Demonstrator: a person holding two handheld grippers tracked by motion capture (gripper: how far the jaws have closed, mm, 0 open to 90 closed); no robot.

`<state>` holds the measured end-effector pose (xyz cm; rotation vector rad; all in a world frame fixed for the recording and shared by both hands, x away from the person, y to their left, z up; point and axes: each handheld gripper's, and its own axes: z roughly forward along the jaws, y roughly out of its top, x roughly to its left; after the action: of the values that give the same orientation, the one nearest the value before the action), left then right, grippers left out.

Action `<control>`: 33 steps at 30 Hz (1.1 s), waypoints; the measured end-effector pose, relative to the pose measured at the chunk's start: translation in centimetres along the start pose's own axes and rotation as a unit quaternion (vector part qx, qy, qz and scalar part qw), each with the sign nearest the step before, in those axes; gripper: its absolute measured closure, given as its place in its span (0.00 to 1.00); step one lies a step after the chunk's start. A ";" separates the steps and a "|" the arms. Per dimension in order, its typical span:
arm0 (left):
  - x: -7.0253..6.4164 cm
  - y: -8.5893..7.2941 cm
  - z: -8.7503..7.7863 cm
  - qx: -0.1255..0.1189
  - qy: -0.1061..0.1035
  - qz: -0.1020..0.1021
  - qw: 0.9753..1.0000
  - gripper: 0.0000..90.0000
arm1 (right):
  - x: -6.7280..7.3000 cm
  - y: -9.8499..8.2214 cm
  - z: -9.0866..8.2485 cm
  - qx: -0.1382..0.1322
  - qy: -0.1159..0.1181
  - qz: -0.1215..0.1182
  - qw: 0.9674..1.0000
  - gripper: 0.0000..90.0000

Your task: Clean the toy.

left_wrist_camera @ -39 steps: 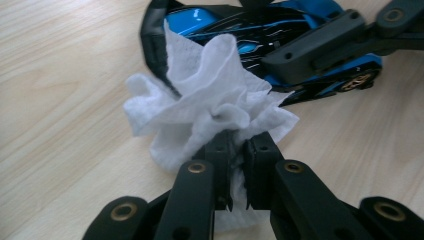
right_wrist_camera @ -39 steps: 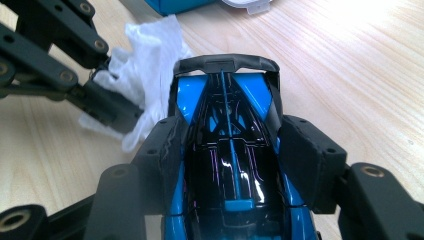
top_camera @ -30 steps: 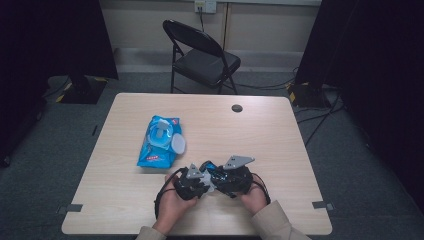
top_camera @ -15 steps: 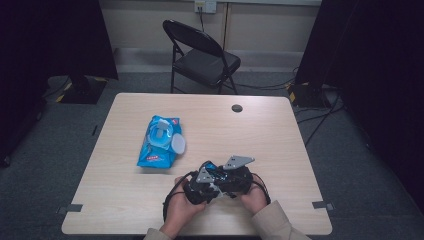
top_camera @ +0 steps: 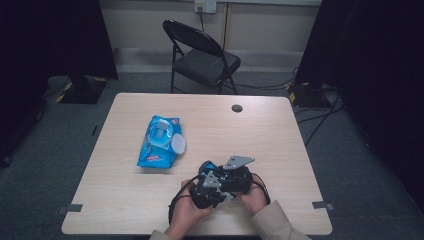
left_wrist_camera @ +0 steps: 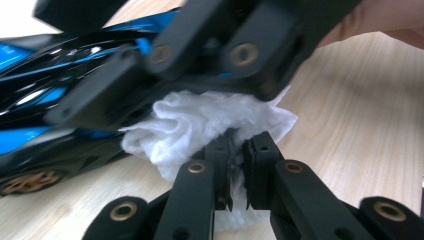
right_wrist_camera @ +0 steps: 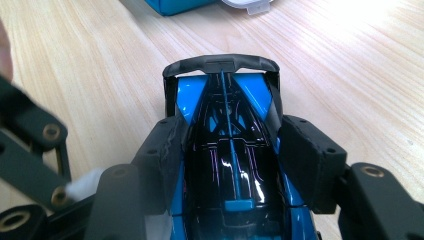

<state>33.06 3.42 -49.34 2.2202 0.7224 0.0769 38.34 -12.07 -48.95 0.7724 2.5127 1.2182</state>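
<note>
My right gripper (right_wrist_camera: 232, 150) is shut on a blue and black toy car (right_wrist_camera: 227, 125), one jaw on each side of its body. In the left gripper view my left gripper (left_wrist_camera: 239, 145) is shut on a crumpled white wipe (left_wrist_camera: 195, 122). The wipe presses against the side of the toy car (left_wrist_camera: 60, 75), under the right gripper's jaw. In the high view both hands hold the left gripper (top_camera: 207, 184) and the right gripper (top_camera: 236, 175) close together near the table's front edge. A blue pack of wipes (top_camera: 160, 141) lies to their left with its white lid flipped open.
A small black round disc (top_camera: 237, 108) sits on the table (top_camera: 280, 135) near its far edge. A black folding chair (top_camera: 202, 57) stands beyond the table. Cables run over the floor at the right.
My left gripper has moved right with the wipe, closer against the right gripper and the car. The right gripper has stayed in place.
</note>
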 end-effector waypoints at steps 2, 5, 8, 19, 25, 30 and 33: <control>-0.2 0.1 0.2 0.001 -0.003 0.002 1.000 0.93 | 0.0 0.0 0.0 0.000 0.000 0.000 1.000 0.48; -0.4 0.2 0.4 -0.002 -0.012 0.003 1.000 0.92 | 0.0 0.0 0.0 0.000 0.000 0.001 1.000 0.48; -0.5 0.2 0.5 -0.004 -0.017 0.005 1.000 0.92 | 0.0 0.0 0.0 0.000 0.001 0.001 1.000 0.48; -0.6 0.0 -0.2 -0.010 -0.032 0.012 0.999 0.91 | 0.0 0.0 -0.1 0.003 0.000 0.007 1.000 0.47; -0.2 -0.4 -0.6 -0.012 -0.028 0.010 0.999 0.90 | -0.2 0.0 -0.3 0.006 0.000 0.026 1.000 0.47; 0.0 -0.5 -1.0 -0.011 -0.025 0.010 1.000 0.90 | -0.3 0.0 -0.4 0.003 0.006 0.032 0.999 0.41; 0.1 -0.4 -1.4 -0.015 -0.021 0.009 1.000 0.89 | -0.4 0.3 -0.9 -0.009 0.006 0.044 0.999 0.38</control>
<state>32.59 4.65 -48.67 2.1925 0.6744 0.0489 38.43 -12.69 -48.16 0.8818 2.4980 1.2763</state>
